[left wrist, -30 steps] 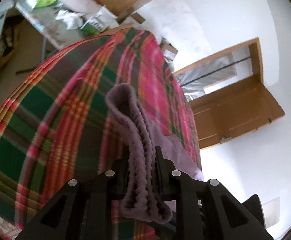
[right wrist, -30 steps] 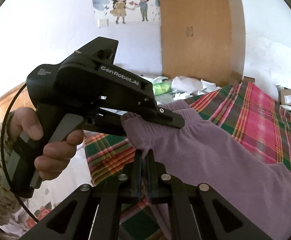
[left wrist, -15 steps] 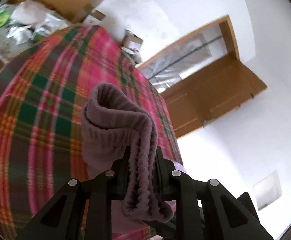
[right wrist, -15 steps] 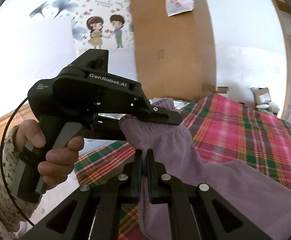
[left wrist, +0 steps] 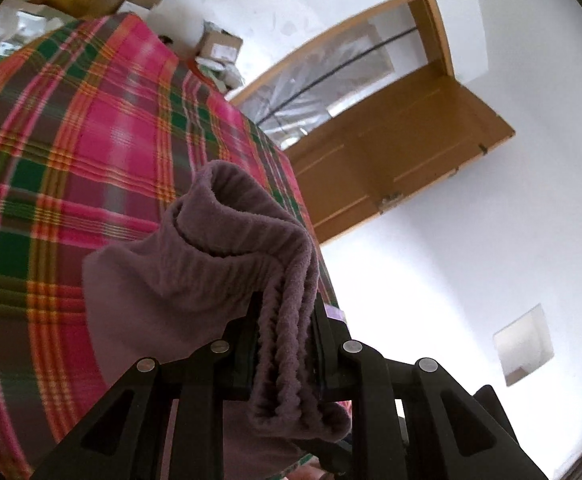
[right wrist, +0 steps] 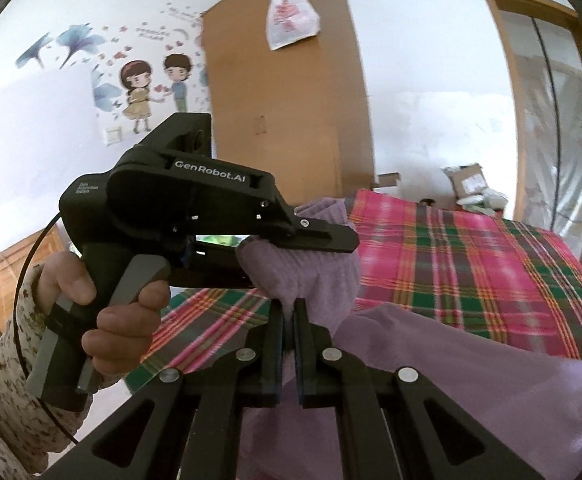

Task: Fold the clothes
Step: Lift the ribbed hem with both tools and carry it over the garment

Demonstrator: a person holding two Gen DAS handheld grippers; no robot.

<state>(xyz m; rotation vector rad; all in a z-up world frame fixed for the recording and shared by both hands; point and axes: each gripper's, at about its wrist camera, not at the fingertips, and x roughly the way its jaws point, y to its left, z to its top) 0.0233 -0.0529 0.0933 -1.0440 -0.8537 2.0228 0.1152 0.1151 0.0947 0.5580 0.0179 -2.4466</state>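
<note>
Presently: one purple knit garment (right wrist: 431, 360), ribbed hem (left wrist: 283, 280) bunched and clamped in the left gripper (left wrist: 285, 344); the right gripper (right wrist: 289, 344), at 6 o'clock in its own view, is clenched on an adjoining edge. Garment held above the plaid bedspread (left wrist: 91, 140), its body trailing toward 4 o'clock in the right wrist view. A hand (right wrist: 103, 320) squeezes the left gripper's trigger. Handling note, as judgement: draw both grippers apart to tension the hem, keep them level, then lower flat onto the bed before creasing.

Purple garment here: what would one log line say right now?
left claw: shut on purple garment | right claw: shut on it | held above plaid bedspread
</note>
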